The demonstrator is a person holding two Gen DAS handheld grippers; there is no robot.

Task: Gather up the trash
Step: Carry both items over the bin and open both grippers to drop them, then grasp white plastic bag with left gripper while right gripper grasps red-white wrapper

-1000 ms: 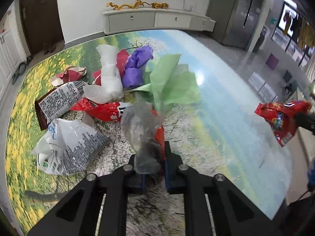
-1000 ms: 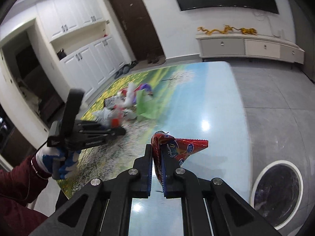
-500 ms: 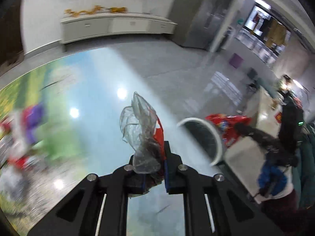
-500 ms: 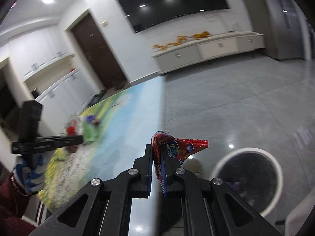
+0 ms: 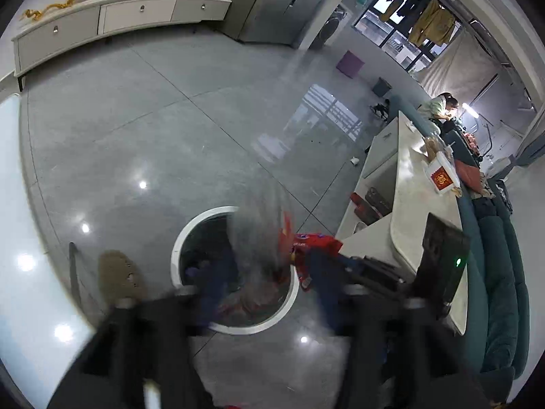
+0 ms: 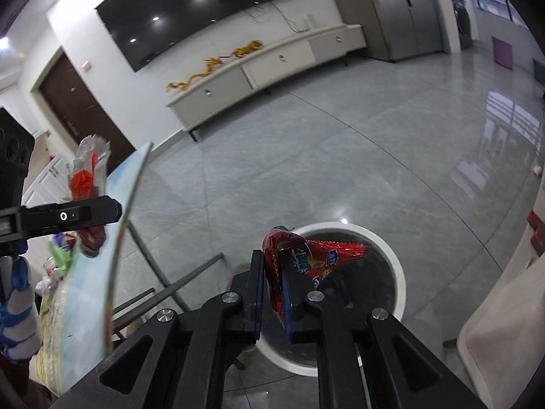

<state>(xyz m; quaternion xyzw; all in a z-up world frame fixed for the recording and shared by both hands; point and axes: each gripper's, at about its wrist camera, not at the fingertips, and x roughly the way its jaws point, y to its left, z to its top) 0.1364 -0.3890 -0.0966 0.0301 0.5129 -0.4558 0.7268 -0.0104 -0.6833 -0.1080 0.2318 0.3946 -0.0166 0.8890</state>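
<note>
Two grippers, one wrapper each: the right gripper [image 6: 272, 283] pinches one red snack packet [image 6: 308, 259] above the single white-rimmed bin [image 6: 391, 255]; the left gripper [image 6: 98, 211], apparently clamped, holds one clear wrapper [image 6: 89, 170].

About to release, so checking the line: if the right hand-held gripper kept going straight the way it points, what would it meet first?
Probably the round white trash bin: the right hand-held gripper, shut on the red snack wrapper, points down at the bin's open mouth. Nothing shows between them, though depth is unclear.
</note>
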